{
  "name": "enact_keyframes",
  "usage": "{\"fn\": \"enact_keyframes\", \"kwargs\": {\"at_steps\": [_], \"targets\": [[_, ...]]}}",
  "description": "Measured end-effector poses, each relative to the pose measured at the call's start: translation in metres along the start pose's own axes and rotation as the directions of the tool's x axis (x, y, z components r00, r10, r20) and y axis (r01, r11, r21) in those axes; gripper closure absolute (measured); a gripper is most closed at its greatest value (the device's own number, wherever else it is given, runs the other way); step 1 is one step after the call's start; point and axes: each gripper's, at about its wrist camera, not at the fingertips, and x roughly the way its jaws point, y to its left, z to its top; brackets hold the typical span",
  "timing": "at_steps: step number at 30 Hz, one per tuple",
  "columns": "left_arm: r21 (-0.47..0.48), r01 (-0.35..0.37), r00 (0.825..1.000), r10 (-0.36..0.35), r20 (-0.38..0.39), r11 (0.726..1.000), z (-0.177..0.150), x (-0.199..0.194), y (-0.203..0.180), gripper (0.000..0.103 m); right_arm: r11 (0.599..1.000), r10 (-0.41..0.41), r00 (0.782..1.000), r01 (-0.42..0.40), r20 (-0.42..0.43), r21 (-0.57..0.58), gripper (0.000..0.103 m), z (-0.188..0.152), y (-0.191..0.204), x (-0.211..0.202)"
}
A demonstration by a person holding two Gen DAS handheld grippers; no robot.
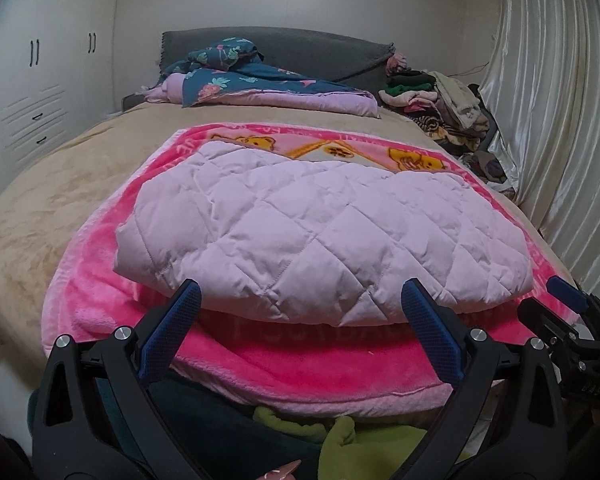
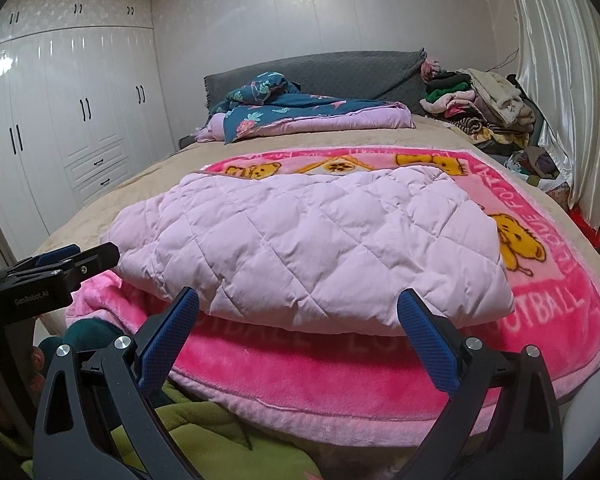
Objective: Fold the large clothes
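Bed (image 1: 40,208) under a tan plush cover, filling most of a white-walled room; grey padded headboard (image 1: 300,50) at the far end. Glossy white wardrobe (image 2: 68,120) with black handles and two drawers along the left wall, shiny cream curtain (image 1: 552,112) on the right. Navy floral quilt with lilac backing (image 1: 260,88) heaped by the headboard; stack of mixed clothes (image 1: 440,100) in the far right corner. Pink fleece blanket (image 2: 540,280) with yellow bears spread on the near half, border lettering partly readable: "FOOTBALL". Folded on its middle, a lilac diamond-quilted padded garment (image 1: 320,236). Green fabric (image 2: 204,432) bunched below the near edge. Left tongs (image 1: 302,312) spread wide, gripping nothing, tips at the garment's near edge. Right tongs (image 2: 298,316) likewise spread and empty. "GenRobot.AI" printed on the left tool's body in the right wrist view.
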Motion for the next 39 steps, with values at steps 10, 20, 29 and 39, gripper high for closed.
{"fn": "enact_keyframes", "kwargs": {"at_steps": [10,20,29,39], "targets": [[0.003,-0.005,1.000,0.005,0.001,1.000,0.0001,-0.0010,-0.0006,0.009,1.000,-0.002,1.000,0.002,0.002,-0.002,0.004,0.0011,-0.0004,-0.0001],[0.004,-0.009,1.000,0.009,0.001,1.000,0.0001,-0.0014,-0.0008,0.009,1.000,-0.002,1.000,0.002,0.007,-0.004,0.004,0.0026,-0.0006,-0.0015],[0.012,-0.013,1.000,0.013,0.000,1.000,-0.0003,-0.0019,-0.0014,0.009,1.000,-0.003,1.000,0.003,0.007,-0.005,0.004,0.0025,0.0002,-0.0013],[0.016,-0.015,1.000,0.015,0.000,1.000,-0.0007,-0.0027,0.0005,0.009,1.000,-0.004,1.000,0.004,0.007,-0.004,0.004,0.0025,0.0001,-0.0012]]}}
